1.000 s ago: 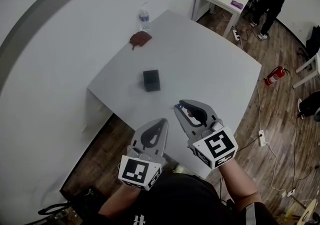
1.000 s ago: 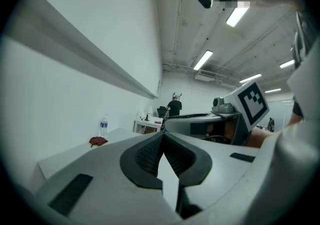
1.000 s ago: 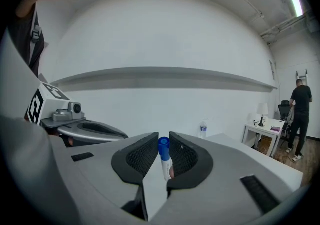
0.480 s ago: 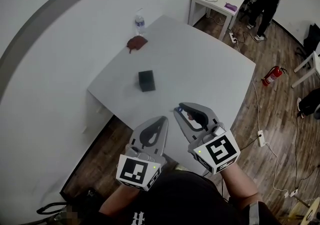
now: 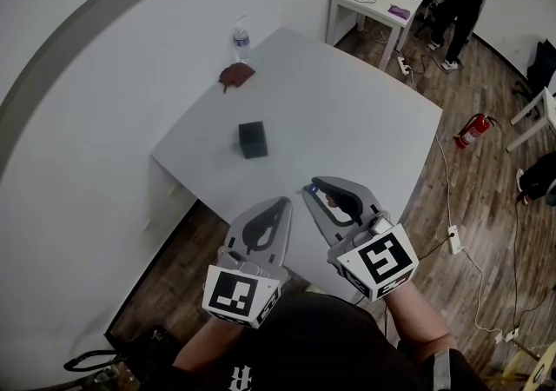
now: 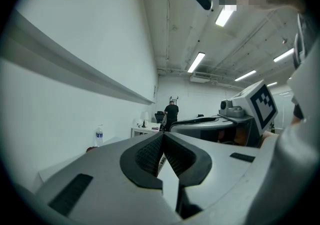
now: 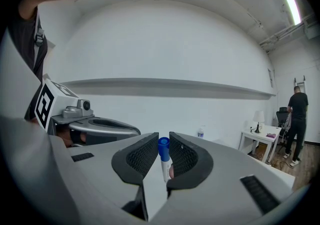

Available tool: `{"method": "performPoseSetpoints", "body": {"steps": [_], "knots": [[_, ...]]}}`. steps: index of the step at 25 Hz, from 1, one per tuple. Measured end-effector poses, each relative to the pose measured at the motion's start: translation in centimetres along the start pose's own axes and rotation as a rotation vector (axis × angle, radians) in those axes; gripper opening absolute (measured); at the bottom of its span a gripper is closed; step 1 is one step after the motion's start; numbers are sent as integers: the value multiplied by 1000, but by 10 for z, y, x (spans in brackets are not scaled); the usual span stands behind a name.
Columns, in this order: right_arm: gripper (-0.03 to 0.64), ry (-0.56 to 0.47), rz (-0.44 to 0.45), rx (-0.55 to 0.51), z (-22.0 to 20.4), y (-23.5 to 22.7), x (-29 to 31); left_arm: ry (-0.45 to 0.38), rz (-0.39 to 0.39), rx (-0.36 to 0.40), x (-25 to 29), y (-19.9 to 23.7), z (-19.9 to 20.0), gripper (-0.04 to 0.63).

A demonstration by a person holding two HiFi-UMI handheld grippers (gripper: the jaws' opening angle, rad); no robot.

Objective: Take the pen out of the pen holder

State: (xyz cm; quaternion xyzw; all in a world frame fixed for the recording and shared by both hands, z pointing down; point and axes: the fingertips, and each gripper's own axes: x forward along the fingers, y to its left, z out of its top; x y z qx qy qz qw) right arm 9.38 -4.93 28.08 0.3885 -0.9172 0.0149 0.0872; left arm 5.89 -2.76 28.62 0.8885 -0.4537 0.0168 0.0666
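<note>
Left gripper [image 5: 283, 205]: jaws pressed together, nothing held. Black cube-shaped pen holder [image 5: 252, 139]: stood on the white desk [image 5: 347, 111], well apart from both grippers. Right gripper [image 5: 310, 187]: jaws clenched on blue-capped white pen [image 7: 163, 156], already out of the holder. Risk judged: pen could be dropped if the grip were slackened.

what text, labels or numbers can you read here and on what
"#": white print on the person's black shirt, rest cut off.
Water bottle label: too small to read.
Fire extinguisher label: too small.
Cubes on left gripper and right gripper: square markers, no letters.
On the pen: no print shows.
</note>
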Motion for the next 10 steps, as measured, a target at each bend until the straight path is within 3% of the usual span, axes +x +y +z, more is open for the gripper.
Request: {"method": "performPoseSetpoints", "body": {"steps": [10], "knots": [[71, 6, 0, 12, 0, 1, 2, 2, 5, -2, 1, 3, 2, 6]]}}
